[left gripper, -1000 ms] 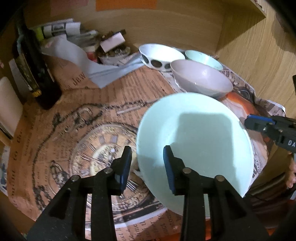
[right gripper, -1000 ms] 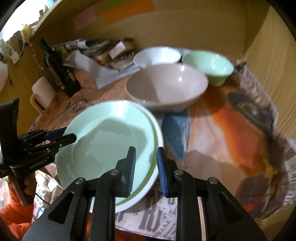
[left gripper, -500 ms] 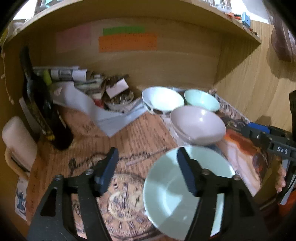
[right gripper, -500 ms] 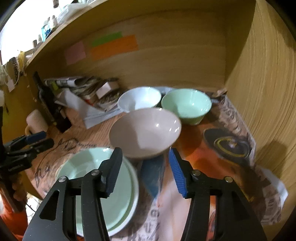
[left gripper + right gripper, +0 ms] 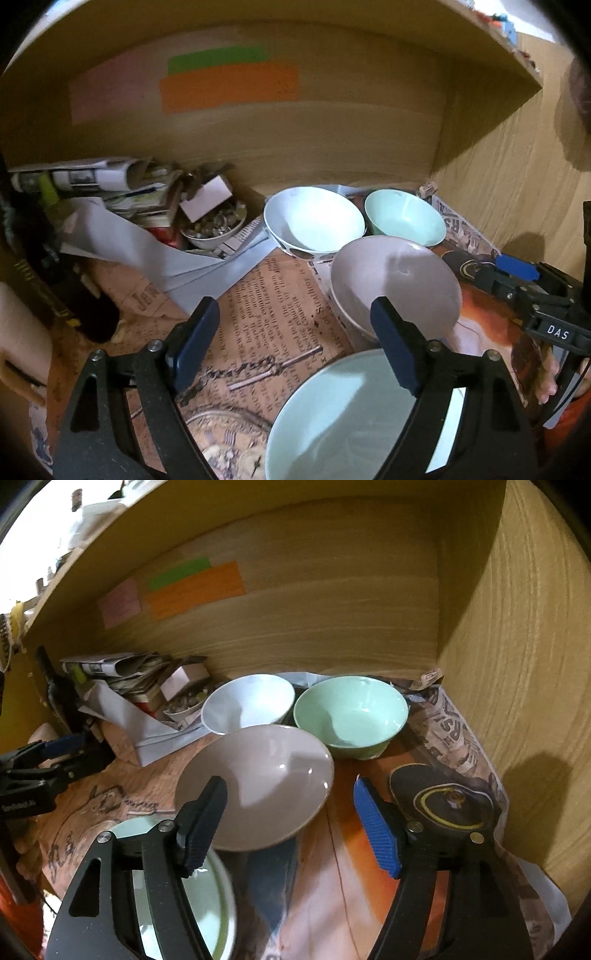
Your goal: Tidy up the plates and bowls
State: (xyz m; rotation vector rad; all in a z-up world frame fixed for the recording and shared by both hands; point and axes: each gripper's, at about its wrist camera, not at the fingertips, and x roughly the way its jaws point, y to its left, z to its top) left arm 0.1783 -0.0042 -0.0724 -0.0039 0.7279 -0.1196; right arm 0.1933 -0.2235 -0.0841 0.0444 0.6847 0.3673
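Hovering at the lower centre of its own view, the left gripper (image 5: 291,334) had just been opening, jaws well apart, nothing between them. A pale green plate (image 5: 343,417) lay at lower right, under its right finger. In the right wrist view, the right gripper (image 5: 288,819), also just opened and holding nothing, framed the grey bowl (image 5: 258,779) straight ahead at frame centre; a white bowl (image 5: 247,701) and green bowl (image 5: 351,710) sat beyond. The right hand seemed nearer that bowl.

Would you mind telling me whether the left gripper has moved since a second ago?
Yes. The left gripper has pulled back and up from the pale green plate, the wooden back wall now filling more view; its jaws have just been opening, empty.
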